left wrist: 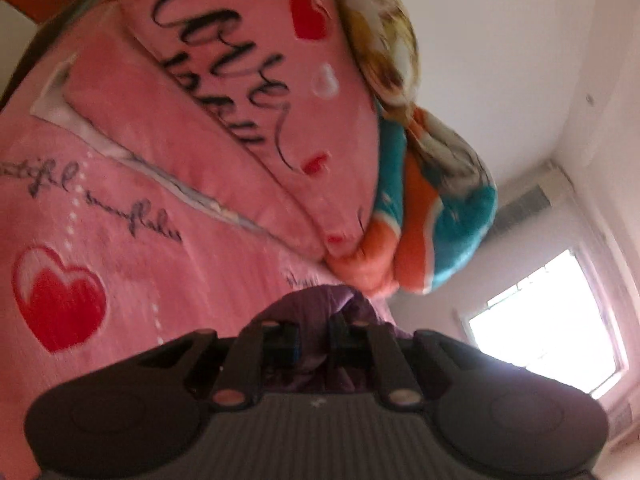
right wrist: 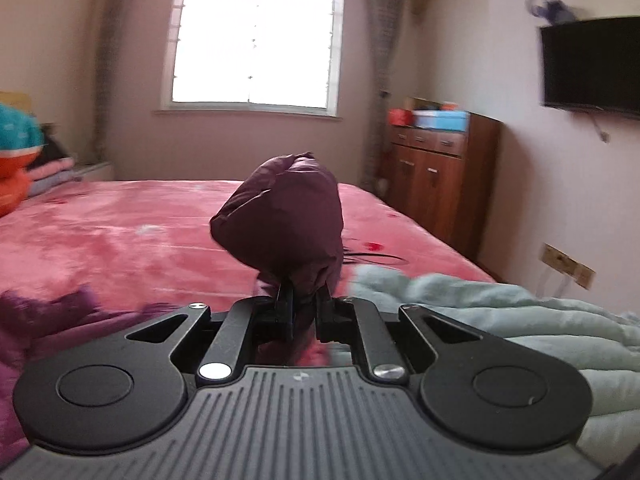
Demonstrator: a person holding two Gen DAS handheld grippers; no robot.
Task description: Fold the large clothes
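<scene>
A dark purple padded garment [right wrist: 286, 216] bulges up in front of my right gripper [right wrist: 305, 300], which is shut on a bunch of its fabric above the pink bed [right wrist: 120, 236]. More of the purple garment [right wrist: 48, 320] lies at the lower left. In the tilted left wrist view, my left gripper [left wrist: 312, 340] is shut on purple fabric [left wrist: 320, 304] of the same garment, close over the pink heart-print bedspread [left wrist: 120, 240].
A pale green blanket [right wrist: 520, 320] lies on the bed's right side. Pink pillows [left wrist: 248, 92] and a teal-orange rolled blanket [left wrist: 432, 216] sit at the head. A wooden dresser [right wrist: 440, 172], wall TV [right wrist: 592, 68] and window [right wrist: 256, 40] stand beyond.
</scene>
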